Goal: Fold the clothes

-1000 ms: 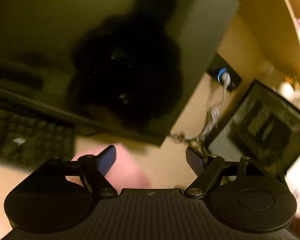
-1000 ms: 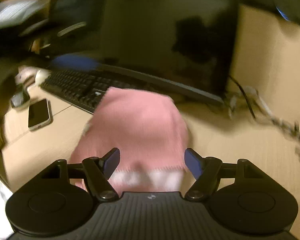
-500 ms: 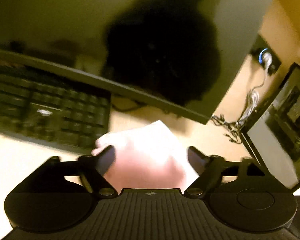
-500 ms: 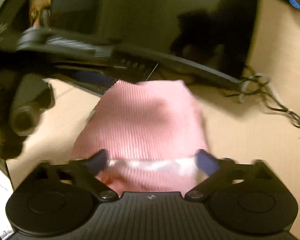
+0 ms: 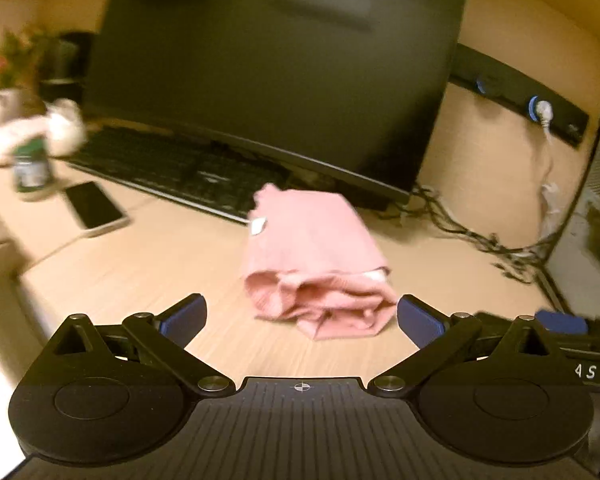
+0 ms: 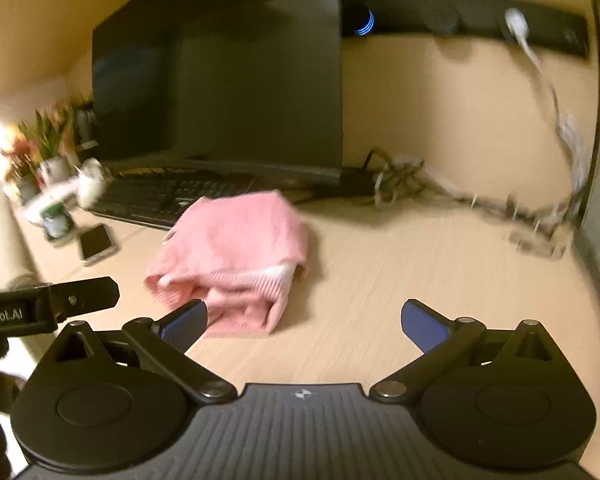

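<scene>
Two grippers, our left point(image 5: 302, 314) and right point(image 6: 304, 320), hang spread wide and empty near the folded pink garment point(image 5: 314, 268) on the desk point(image 5: 140, 272).

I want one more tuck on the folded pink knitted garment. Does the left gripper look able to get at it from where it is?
Probably yes. The left gripper is open, the folded pink knitted garment lies just ahead on the light wooden desk, and nothing stands between them.
</scene>
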`<state>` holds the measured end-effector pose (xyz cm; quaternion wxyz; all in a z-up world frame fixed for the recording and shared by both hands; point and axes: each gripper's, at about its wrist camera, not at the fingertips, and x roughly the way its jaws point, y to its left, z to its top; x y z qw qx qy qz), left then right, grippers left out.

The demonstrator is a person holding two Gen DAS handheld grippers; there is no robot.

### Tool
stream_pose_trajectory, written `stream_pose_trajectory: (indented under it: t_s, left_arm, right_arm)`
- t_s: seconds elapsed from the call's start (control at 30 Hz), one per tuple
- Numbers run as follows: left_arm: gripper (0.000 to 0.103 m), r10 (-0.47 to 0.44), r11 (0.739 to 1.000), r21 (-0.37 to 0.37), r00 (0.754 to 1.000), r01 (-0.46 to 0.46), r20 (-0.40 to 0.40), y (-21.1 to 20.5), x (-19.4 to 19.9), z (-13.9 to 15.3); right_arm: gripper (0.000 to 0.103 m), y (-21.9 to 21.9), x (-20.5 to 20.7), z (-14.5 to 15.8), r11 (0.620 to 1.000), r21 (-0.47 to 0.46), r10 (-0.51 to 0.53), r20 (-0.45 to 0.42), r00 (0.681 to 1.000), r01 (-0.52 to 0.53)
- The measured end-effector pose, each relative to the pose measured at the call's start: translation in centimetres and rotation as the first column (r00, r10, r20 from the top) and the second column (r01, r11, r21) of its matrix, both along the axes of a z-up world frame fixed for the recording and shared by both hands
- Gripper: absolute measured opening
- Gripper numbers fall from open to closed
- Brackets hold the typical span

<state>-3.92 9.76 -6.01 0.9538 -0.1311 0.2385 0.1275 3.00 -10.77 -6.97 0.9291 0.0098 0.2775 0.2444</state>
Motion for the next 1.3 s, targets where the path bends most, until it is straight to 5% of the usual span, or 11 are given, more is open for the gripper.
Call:
stream_pose_trajectory:
  t_s: [0.3,0.67,1.3]
  left_arm:
    - [0.103,0.108,0.989,0.108,0.994,-0.105,-0.022,-4.3,-3.5,1.4]
    - [0.103,0.103,0.993,0.063,0.990,-0.097,-0.094,-5.7,-4.3,1.1]
    - [0.103,0.114,0.992,0.062,0.990,-0.108,-0.089,-7.2,-4.5,0.8]
  right_arm:
    - [0.103,-3.0,-1.4,1.0,0.997,0.011,0.071,0.029,0.997,-0.071]
    - [0.103,-4.0,-3.2,0.9,0.994,-0.029,0.106,0.047,0.993,-0.104]
    - [0.103,-4.8,-3.6,0.9,0.989,-0.063,0.137,0.078,0.988,-0.132]
